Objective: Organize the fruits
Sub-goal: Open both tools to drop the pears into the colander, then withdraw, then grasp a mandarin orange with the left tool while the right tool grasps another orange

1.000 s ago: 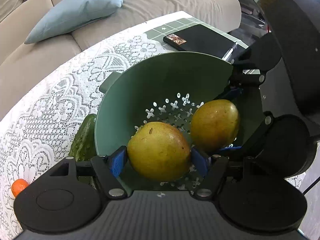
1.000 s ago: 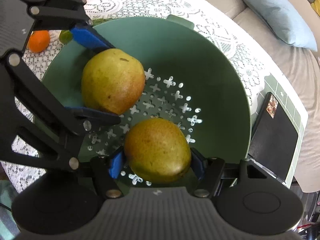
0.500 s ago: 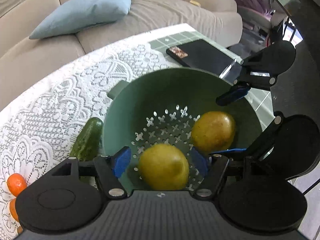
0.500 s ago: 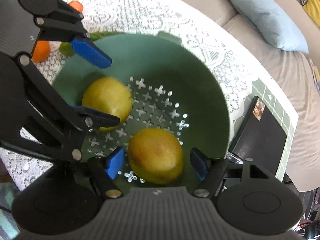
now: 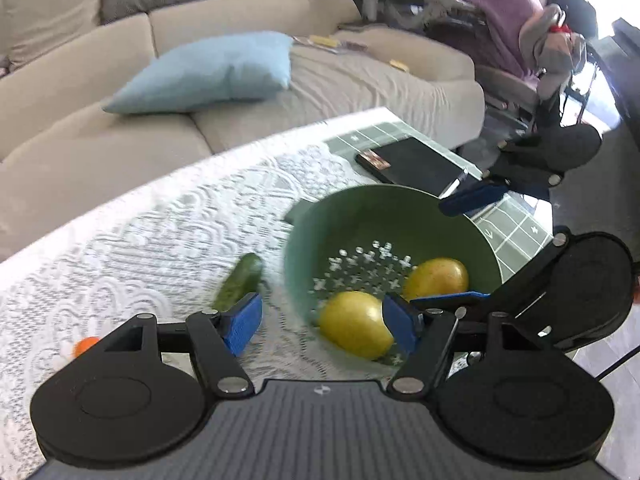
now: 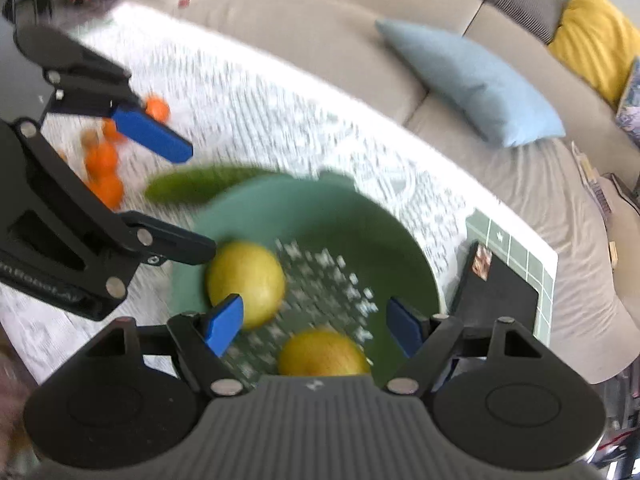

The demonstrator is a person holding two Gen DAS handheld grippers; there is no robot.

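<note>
Both grippers hang above the green colander [image 5: 384, 216] on the desk [image 5: 132, 248], and both are wide apart with nothing between the blue pads. The left gripper [image 5: 322, 322] sits over the colander's near-left rim; one pear [image 5: 354, 330] lies in the bowl just below and slightly right of its gap, close by the right-hand pad [image 5: 396, 326] but not held. The second pear [image 5: 438, 278] rests further along the perforated bottom, beside the first and apart from it.

From the right wrist view, the right gripper [image 6: 316, 326] hovers over the near side of the colander [image 6: 360, 232]. One pear [image 6: 322, 354] lies right under its gap, partly hidden by the gripper body; the other pear [image 6: 246, 280] sits to the left, just past the left pad [image 6: 224, 324]. Neither is touched. The left gripper [image 6: 168, 184] shows at the left here, fingers spread, one of them reaching over the colander's edge.

Outside the bowl, a cucumber [image 6: 196, 186] lies on the lace cloth just beside the colander's far-left rim, and a cluster of small oranges [image 6: 106, 160] sits further left, blurred. A black notebook [image 5: 412, 164] lies on the desk beyond the colander, near the corner
</note>
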